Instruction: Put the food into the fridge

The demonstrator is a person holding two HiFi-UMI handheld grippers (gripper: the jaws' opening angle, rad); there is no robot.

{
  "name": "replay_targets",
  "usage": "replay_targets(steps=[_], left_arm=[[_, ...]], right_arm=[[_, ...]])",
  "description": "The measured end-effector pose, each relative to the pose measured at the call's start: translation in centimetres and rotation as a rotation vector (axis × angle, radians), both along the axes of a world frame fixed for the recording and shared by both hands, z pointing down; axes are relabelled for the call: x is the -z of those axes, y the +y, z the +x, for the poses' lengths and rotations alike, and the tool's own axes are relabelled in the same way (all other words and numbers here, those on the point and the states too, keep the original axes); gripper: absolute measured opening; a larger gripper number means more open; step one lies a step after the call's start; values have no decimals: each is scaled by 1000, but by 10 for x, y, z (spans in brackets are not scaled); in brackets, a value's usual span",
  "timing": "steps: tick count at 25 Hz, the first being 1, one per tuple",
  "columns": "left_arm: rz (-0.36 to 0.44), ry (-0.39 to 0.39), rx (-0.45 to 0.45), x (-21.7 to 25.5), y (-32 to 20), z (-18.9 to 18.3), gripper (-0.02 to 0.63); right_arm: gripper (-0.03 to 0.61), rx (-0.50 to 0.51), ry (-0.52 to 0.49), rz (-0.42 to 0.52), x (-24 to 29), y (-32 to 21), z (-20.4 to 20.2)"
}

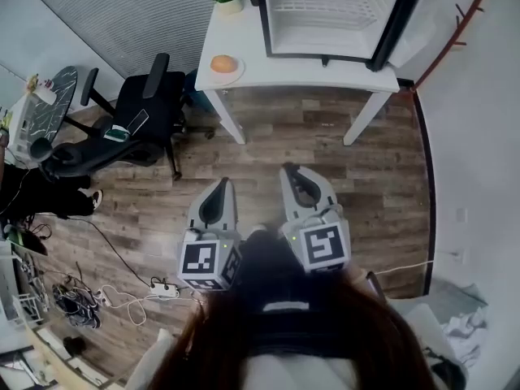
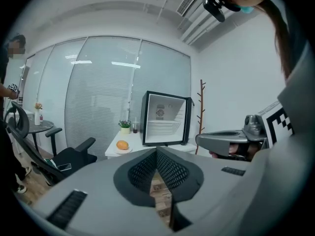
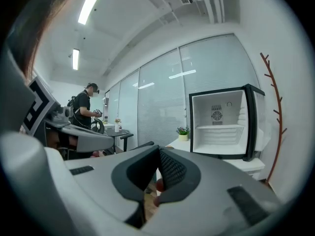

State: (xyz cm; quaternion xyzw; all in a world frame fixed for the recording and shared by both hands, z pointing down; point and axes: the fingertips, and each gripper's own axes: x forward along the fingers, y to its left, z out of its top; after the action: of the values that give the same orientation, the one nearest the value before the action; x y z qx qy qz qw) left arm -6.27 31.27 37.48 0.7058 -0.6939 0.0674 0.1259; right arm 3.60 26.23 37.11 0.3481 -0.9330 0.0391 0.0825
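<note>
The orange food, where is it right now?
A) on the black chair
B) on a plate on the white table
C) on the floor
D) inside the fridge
B: the orange food sits on a plate on the white table, to the left of the open fridge, whose shelves look bare.

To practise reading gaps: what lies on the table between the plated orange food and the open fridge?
Nothing. In the head view, only bare white tabletop separates the orange food from the fridge.
</note>
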Motion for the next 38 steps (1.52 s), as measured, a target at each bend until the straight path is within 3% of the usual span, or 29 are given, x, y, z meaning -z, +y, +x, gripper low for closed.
replay_targets(steps=[9, 17, 27, 38], left_arm=[[-4, 12, 59, -5, -8, -19, 3], [6, -4, 34, -6, -52, -51, 3], [6, -10, -3, -11, -104, -112, 3], [51, 0, -1, -3, -133, -179, 2]], right_arm=[[-3, 5, -7, -40, -10, -18, -7], [-3, -27, 5, -19, -12, -58, -35], [-3, -69, 28, -46, -20, -110, -89], [-3, -67, 71, -8, -16, -136, -154]])
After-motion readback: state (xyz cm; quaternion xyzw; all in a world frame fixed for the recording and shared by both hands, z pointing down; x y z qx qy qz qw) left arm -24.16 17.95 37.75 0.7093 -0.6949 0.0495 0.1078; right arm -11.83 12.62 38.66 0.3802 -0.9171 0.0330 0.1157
